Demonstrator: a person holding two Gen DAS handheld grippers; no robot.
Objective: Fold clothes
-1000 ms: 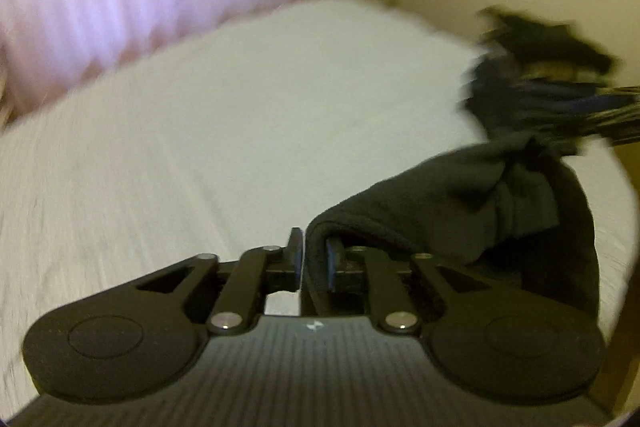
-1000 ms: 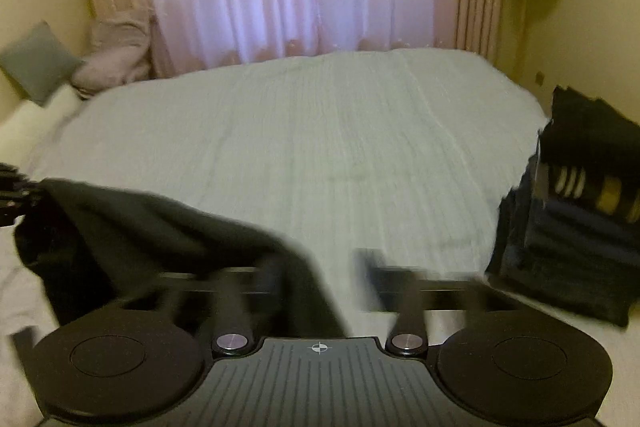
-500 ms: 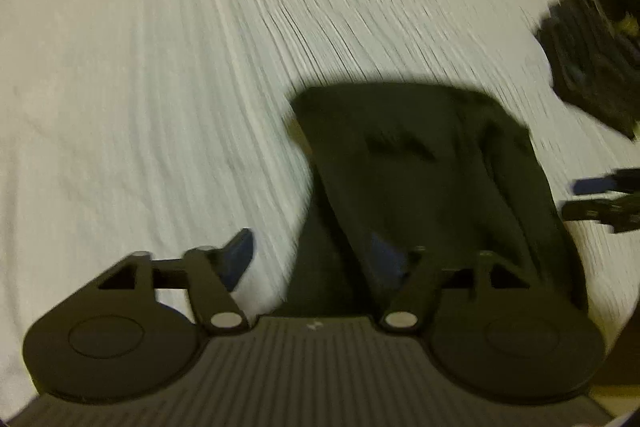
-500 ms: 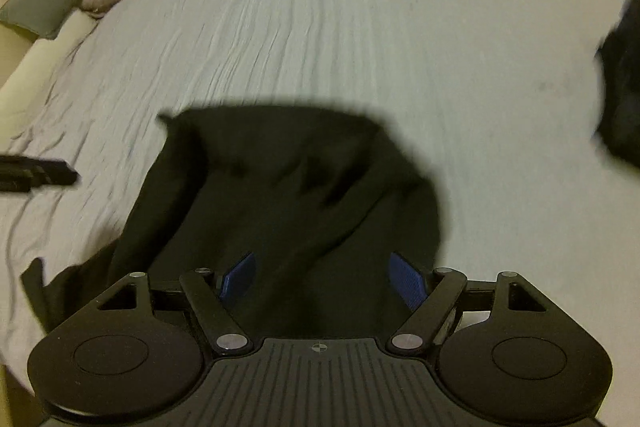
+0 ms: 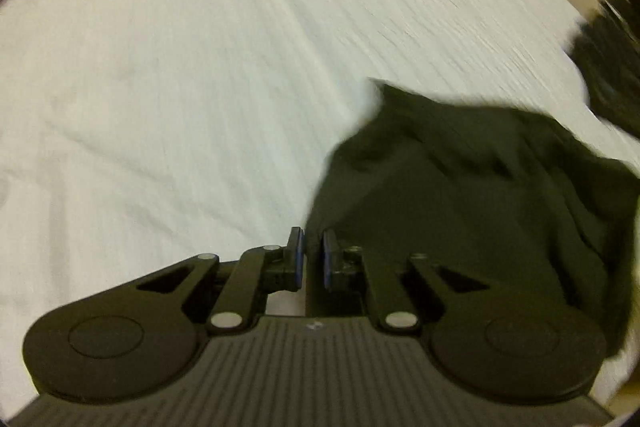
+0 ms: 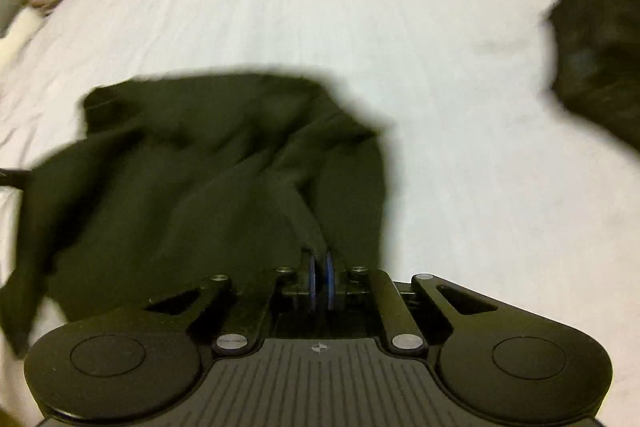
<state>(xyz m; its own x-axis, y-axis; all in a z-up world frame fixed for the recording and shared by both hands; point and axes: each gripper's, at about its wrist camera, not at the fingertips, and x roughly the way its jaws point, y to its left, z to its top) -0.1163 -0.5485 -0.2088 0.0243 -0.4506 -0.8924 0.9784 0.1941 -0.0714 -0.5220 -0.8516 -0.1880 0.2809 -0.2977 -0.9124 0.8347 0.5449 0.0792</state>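
Step in hand: re-gripping the black garment (image 6: 208, 167), which lies rumpled on the near part of the white bed (image 5: 180, 67). Right gripper (image 6: 319, 283) has just snapped closed and pinches its near right edge. Left gripper (image 5: 311, 259) has just closed on the near left edge, cloth between the pads. Next, I'd judge: lift both edges level and carry them far to make the fold, clear of the dark clothes pile (image 6: 596, 63) at far right.

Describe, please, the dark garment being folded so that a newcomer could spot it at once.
Start from the wide white bed. Near its front edge lies a crumpled black garment, spread loosely on the sheet. Unlike the dark stack of clothes at the bed's right side, it lies alone and unfolded, and the right hand-held gripper pinches its near edge.
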